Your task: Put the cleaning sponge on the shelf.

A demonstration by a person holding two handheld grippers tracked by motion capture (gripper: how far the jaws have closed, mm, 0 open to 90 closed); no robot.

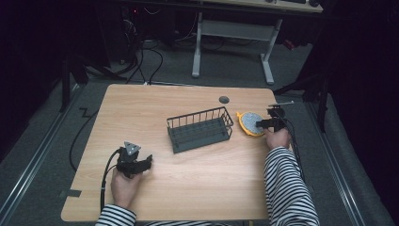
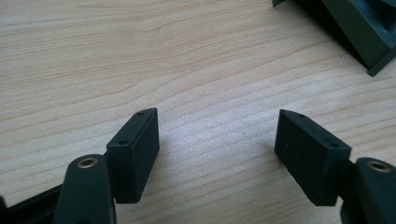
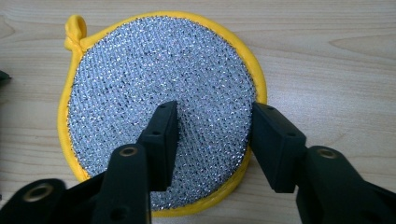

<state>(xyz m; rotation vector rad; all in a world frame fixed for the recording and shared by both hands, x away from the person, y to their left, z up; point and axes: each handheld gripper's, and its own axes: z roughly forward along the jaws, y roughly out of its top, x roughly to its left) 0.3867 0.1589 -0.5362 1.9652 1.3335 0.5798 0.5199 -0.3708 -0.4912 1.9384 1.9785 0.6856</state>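
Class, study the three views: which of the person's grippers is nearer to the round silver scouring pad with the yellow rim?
Right. The right gripper is over the scouring pad, jaws open across its near edge. The left gripper is far across the table, beyond the wire basket.

Wire basket (image 1: 200, 128) stands mid-counter (image 1: 141, 108). Round scouring pad (image 1: 251, 123) lies flat just right of the basket, apart from it. Right claw (image 1: 261, 124) sits over the pad's right edge. Left claw (image 1: 146, 162) rests near the counter's front left, well apart from the basket.
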